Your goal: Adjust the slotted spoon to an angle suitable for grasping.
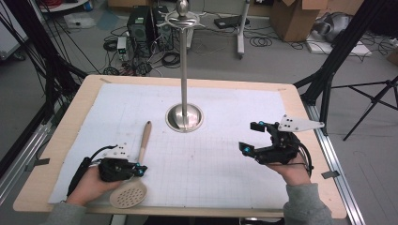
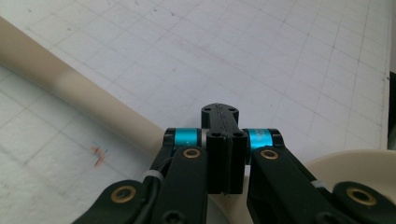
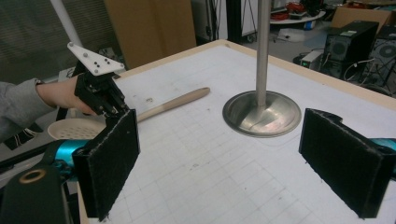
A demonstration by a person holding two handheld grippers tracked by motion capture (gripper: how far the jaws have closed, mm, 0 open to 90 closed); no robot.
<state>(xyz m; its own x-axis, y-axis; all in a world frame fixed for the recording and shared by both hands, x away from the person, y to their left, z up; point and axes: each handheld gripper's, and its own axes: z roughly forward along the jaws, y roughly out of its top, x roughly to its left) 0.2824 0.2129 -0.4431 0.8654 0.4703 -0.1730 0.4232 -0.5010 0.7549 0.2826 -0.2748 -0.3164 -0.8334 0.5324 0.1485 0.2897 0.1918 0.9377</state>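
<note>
**Left tongs pinched shut by the skimmer's neck, right tongs waiting wide**

I take the metal stand [image 1: 184, 116] at the middle of the mat as my landmark. The skimmer spoon [image 1: 136, 168] lies on my side of it and off to the left, its wooden handle pointing up towards the stand's round base and its perforated bowl hanging near the table's front edge [image 1: 187, 211]. It lies flat on the gridded mat [image 1: 211, 159], so the handle offers a long, straight place to grip.

My left gripper [image 1: 140, 169] sits just where the handle meets the bowl. In the left gripper view its jaws are pressed together, pad against pad, with the handle [image 2: 70, 91] running past on one side and the bowl's rim [image 2: 355, 163] on the other. I see nothing pinched between them, so I judge the tongs clenched on themselves and not grasping the spoon; whether their tips touch it I cannot tell.

My right gripper [image 1: 248, 137] is held to the right of the stand, well apart from the spoon, with its jaws released and spread wide. In its own view the two black pads [image 3: 112, 158] frame the stand's base [image 3: 261, 114], empty. I read it as parked clear.

If the spoon is meant for the stand's top, I would need the left jaws opened before any lift.
</note>
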